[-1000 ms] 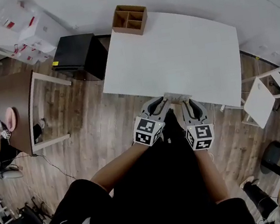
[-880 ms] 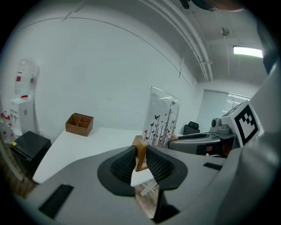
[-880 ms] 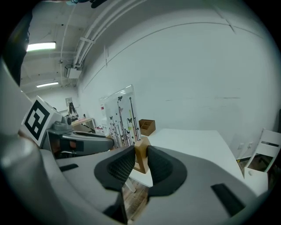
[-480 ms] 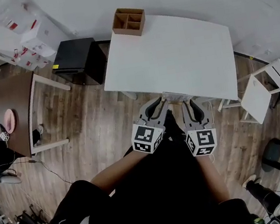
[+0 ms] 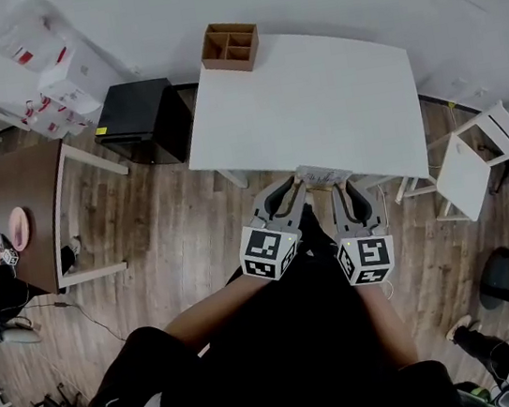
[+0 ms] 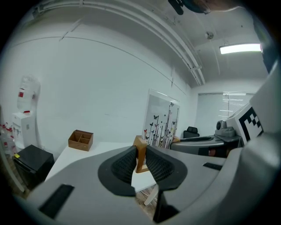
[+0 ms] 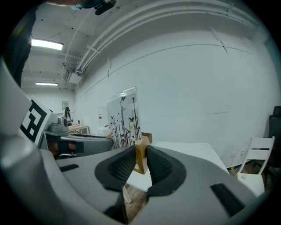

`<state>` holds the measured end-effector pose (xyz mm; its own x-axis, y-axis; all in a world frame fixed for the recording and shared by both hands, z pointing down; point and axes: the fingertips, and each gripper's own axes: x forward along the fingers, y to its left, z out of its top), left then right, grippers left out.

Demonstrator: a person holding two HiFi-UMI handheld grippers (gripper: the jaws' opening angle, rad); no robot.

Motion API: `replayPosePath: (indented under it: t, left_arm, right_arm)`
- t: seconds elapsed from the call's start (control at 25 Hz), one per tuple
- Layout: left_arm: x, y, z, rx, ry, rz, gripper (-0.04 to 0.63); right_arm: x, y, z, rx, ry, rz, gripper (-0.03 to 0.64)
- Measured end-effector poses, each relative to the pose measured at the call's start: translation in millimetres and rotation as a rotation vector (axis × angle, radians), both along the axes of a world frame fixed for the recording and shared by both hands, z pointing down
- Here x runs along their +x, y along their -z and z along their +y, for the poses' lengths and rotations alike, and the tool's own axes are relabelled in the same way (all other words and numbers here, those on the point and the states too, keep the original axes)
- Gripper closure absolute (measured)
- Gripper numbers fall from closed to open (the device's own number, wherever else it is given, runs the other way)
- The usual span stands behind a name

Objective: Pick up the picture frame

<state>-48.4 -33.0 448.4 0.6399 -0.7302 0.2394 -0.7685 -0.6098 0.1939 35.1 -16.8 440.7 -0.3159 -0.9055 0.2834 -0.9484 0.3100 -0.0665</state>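
The picture frame [image 5: 323, 176] hangs between my two grippers over the front edge of the white table [image 5: 314, 94]. It has a light wooden rim around a white print of black stems and butterflies [image 6: 161, 123]. My left gripper [image 6: 140, 153] holds the frame's left wooden edge, its jaws closing with the pads pressed on the wood. My right gripper [image 7: 141, 154] is shut on the opposite wooden edge, and the print [image 7: 123, 115] shows to its left. From the head view, the left gripper [image 5: 284, 199] and the right gripper [image 5: 350, 195] flank the frame.
A wooden compartment box [image 5: 230, 46] sits at the table's far left corner. A black cabinet [image 5: 140, 120] stands left of the table, with a brown desk [image 5: 17, 200] further left. A white chair [image 5: 477, 169] stands to the right. The floor is wood.
Both grippers have risen a little together with the picture frame held between them. The table looks slightly further below them.
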Motion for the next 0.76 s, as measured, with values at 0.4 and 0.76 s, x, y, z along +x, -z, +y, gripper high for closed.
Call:
replayPosePath:
  t: [0.4, 0.76]
  left_arm:
    - [-1, -3, -2, -0.009, -0.009, 0.003, 0.522]
    - [-22, -10, -11, -0.025, 0.017, 0.015, 0.522]
  right_arm:
    - [-1, -3, 0, -0.004, -0.02, -0.003, 0.529]
    - [-21, -10, -12, -0.01, 0.006, 0.002, 0.529]
